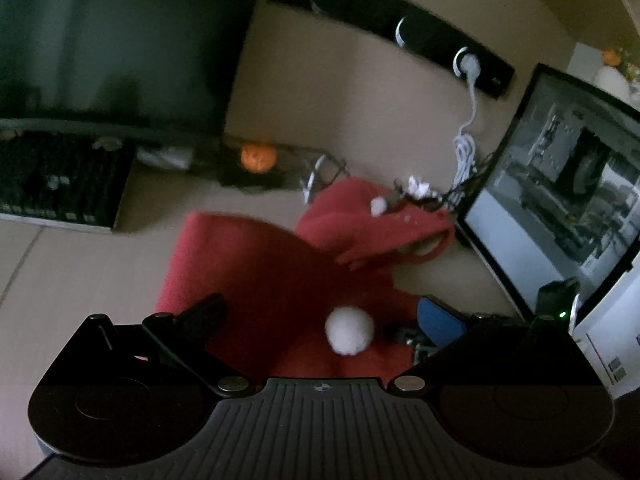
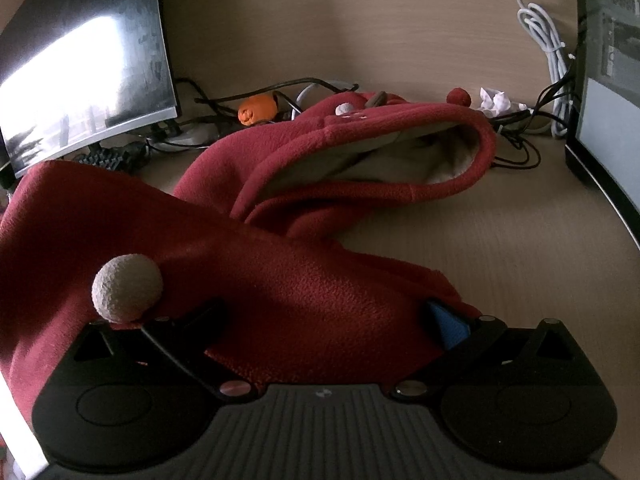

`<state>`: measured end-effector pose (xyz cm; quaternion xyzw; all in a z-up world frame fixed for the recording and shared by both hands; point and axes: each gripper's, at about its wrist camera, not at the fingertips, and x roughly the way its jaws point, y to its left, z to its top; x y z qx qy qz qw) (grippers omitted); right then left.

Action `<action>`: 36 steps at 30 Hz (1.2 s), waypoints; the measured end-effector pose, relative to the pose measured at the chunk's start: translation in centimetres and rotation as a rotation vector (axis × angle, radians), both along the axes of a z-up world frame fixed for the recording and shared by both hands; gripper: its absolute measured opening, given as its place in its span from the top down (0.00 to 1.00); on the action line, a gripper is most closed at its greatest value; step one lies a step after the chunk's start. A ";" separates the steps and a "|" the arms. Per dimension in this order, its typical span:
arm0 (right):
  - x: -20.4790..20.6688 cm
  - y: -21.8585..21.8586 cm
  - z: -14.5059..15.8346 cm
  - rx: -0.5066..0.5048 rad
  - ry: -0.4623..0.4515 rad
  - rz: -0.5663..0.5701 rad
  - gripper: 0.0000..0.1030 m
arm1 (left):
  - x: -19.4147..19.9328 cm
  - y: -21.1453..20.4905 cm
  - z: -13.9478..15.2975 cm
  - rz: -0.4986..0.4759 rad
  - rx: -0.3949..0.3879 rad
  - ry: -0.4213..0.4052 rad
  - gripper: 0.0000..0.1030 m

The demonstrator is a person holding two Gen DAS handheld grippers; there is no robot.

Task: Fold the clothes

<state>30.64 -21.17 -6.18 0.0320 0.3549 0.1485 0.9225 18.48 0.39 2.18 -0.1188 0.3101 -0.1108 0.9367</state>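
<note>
A dark red fleece hooded garment (image 1: 260, 272) (image 2: 320, 272) lies crumpled on the beige desk (image 2: 500, 248). Its hood (image 1: 360, 220) (image 2: 360, 148) gapes toward the right and shows a pale lining. A white pompom (image 1: 349, 330) (image 2: 127, 288) sits on the cloth. My left gripper (image 1: 320, 316) hovers over the garment with its fingers wide apart, and the pompom shows between them. My right gripper (image 2: 326, 320) is low at the garment's near edge, also spread wide. Red cloth fills its gap and covers the tip of the blue finger pad (image 2: 448, 330).
Monitors stand at the left (image 2: 88, 60) and right (image 2: 608, 60) of the desk. Behind the garment are a keyboard (image 1: 52, 180), an orange ball (image 2: 258, 109), crumpled paper (image 2: 496, 100), tangled black cables and a coiled white cable (image 2: 544, 20). Bare desk shows right of the garment.
</note>
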 end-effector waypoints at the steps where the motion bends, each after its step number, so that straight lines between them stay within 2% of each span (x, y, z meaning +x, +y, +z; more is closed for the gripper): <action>1: 0.1 -0.1 0.1 0.004 0.005 0.004 0.00 | 0.1 -0.1 0.3 -0.006 0.010 -0.004 0.00; 3: 0.1 -0.7 1.1 0.021 0.024 0.023 0.00 | 0.6 -0.3 0.1 -0.079 -0.014 0.038 0.00; 4: 0.0 -1.3 1.8 0.010 0.010 0.014 0.00 | 1.1 -0.6 -0.6 -0.136 -0.054 0.104 0.00; 7: -0.6 -3.2 4.3 -0.048 -0.062 -0.038 0.00 | 1.5 -2.0 -3.3 -0.279 -0.143 0.252 0.00; 8: -0.4 -3.6 4.5 -0.122 -0.082 -0.071 0.00 | 1.4 -2.5 -4.2 -0.293 -0.149 0.269 0.00; 11: 1.9 -4.0 2.2 -0.258 -0.001 -0.095 0.00 | 2.6 -3.1 -7.4 -0.257 -0.188 0.364 0.00; 12: 2.3 -4.2 1.4 -0.252 0.027 -0.102 0.00 | 3.0 -2.9 -8.1 -0.231 -0.213 0.381 0.00; 15: 1.4 -3.6 1.1 -0.244 0.023 -0.141 0.00 | 4.2 -2.2 -8.9 -0.186 -0.277 0.399 0.00; 16: 0.9 -2.9 1.0 -0.260 0.018 -0.142 0.00 | 4.5 -2.0 -8.8 -0.182 -0.275 0.400 0.00; 19: -1.2 -0.5 0.8 -0.256 0.041 -0.128 0.00 | 5.0 -1.4 -8.4 -0.177 -0.202 0.374 0.00; 21: -2.9 1.5 0.7 -0.227 0.066 -0.072 0.00 | 5.7 -0.3 -8.2 -0.150 -0.153 0.354 0.00; 26: -8.1 9.8 0.1 -0.162 0.075 0.192 0.00 | 9.9 4.1 -8.0 0.001 -0.008 0.329 0.00; 28: -9.2 12.1 0.4 -0.133 0.056 0.284 0.00 | 11.4 5.8 -7.7 0.033 0.013 0.321 0.00; 30: -9.5 11.9 1.9 -0.088 0.029 0.317 0.00 | 12.5 7.1 -6.8 0.043 0.022 0.308 0.00; 32: -9.7 10.8 3.8 -0.046 -0.008 0.323 0.00 | 12.7 7.4 -5.5 0.043 0.066 0.282 0.00; 34: -9.7 8.4 6.0 -0.013 -0.062 0.291 0.00 | 11.7 7.5 -4.3 0.021 0.104 0.239 0.00; 36: -9.4 5.9 7.5 -0.020 -0.105 0.219 0.00 | 10.2 7.5 -3.4 -0.028 0.105 0.204 0.00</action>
